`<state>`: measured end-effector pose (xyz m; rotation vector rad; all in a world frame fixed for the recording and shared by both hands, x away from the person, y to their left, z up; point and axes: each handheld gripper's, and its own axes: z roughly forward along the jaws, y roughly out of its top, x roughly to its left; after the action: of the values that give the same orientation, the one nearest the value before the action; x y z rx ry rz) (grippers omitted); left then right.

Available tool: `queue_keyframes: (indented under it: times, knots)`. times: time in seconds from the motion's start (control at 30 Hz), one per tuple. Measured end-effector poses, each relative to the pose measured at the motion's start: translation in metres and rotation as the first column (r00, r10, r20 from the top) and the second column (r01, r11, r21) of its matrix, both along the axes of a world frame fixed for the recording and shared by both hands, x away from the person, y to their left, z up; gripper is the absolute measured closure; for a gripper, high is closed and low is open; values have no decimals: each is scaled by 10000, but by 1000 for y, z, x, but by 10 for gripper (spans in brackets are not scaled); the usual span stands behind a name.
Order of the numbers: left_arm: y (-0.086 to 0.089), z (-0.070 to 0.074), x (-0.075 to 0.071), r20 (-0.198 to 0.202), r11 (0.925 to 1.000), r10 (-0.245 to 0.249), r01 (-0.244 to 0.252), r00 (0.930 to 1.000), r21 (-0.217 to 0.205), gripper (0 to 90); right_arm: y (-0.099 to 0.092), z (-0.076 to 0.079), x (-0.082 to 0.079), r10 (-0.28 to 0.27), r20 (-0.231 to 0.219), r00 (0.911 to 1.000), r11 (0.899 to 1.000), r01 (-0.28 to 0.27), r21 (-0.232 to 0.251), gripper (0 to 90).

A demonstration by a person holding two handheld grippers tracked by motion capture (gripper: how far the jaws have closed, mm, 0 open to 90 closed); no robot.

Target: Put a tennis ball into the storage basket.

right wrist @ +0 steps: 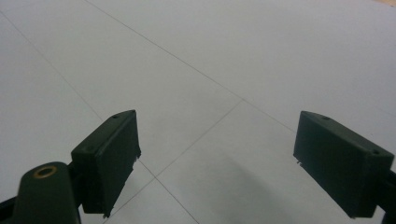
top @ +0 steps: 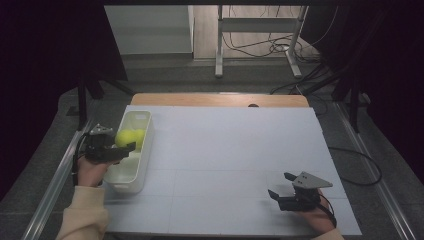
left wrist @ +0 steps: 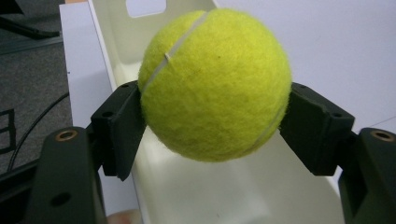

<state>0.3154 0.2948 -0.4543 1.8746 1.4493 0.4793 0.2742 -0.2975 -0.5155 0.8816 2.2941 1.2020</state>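
Left tongs (left wrist: 215,116): we see them clamped on a fuzzy yellow-green tennis ball (left wrist: 215,84), one black pad pressing each side of it; in the high view these tongs (top: 131,146) sit at the left edge of the worktop

Tennis ball: we find it held clear above the inside of a long cream-white plastic bin (left wrist: 224,191), not touching the bin floor; its pale seam curves across the upper left of the felt

Second ball: in the high view we make out a second yellow-green ball (top: 138,136) lying in the bin (top: 142,160) just beside the held one (top: 125,138); we cannot tell whether the two touch

Bin: we see it standing lengthwise near the left edge of the pale blue-grey worktop (top: 225,150), with a cut-out handle in its far end wall

Right tongs (top: 282,186): we see their two black pads well apart with nothing between them; in the right gripper view these tongs (right wrist: 215,163) hang over bare worktop (right wrist: 210,70) crossed by thin seam lines

Right hand (top: 315,212): we see it near the front right corner of the worktop, well apart from the bin

Left hand (top: 90,172): we see it beside the bin's outer wall, a cream sleeve (top: 85,215) behind it
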Motion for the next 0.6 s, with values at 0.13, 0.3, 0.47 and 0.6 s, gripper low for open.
queue_keyframes:
  times: [0.13, 0.3, 0.47, 0.6]
  knots:
    - [0, -1, 1, -110, 9999, -111, 112, 9999, 43, 245, 0, 0, 0, 5, -11, 10000, 10000, -5, -7, 147]
    - [2, 5, -2, 141, 9998, -85, 87, 9999, -156, 156, 0, 0, 0, 8, -10, 10000, 10000, -8, -15, 146]
    - [2, 7, -4, 473, 9981, -247, 273, 9986, -552, 129, 0, 0, 0, 17, -9, 10000, 10000, -17, -15, 147]
    - [-1, 11, -7, 869, 9949, -406, 483, 9954, -886, 125, 1, 0, 0, 56, -40, 10000, 10000, -56, 8, 146]
